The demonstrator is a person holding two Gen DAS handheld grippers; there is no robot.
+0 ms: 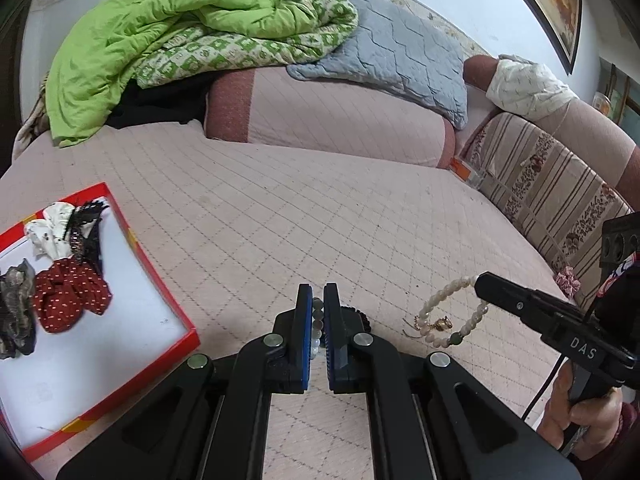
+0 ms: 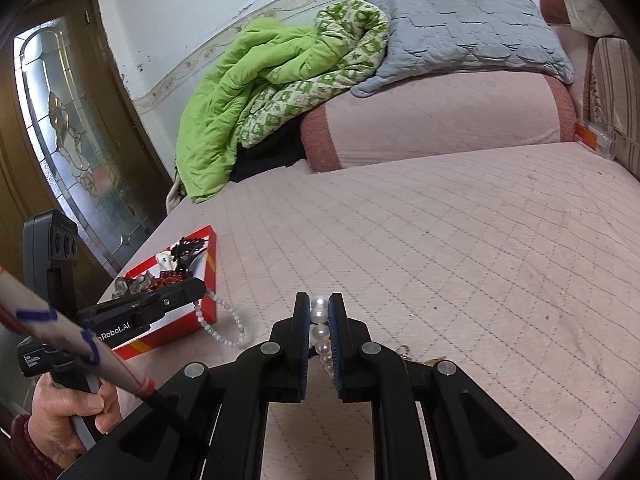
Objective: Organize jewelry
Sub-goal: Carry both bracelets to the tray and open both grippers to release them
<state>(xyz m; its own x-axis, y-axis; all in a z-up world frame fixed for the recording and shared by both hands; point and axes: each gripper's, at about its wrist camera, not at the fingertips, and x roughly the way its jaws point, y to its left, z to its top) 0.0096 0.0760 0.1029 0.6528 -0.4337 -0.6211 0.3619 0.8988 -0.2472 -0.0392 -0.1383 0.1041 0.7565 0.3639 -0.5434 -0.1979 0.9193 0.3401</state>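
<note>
Left gripper (image 1: 318,300): jaws closed on a pale bead bracelet (image 2: 224,320), which hung beside the red box's near corner.
Right gripper (image 2: 320,304): jaws clamped on a pearl bracelet (image 1: 444,312); its loop with a gold charm dangled just over the cover.
Red box (image 1: 160,280): at the bed's left edge, holding fabric hair ties (image 1: 68,296) toward its far end; white floor bare at the near end.
Bed cover (image 1: 340,220): wide pink quilted stretch open ahead.
Far edge: bolster (image 1: 332,120), green quilt (image 1: 160,32), grey pillow (image 1: 400,52).
</note>
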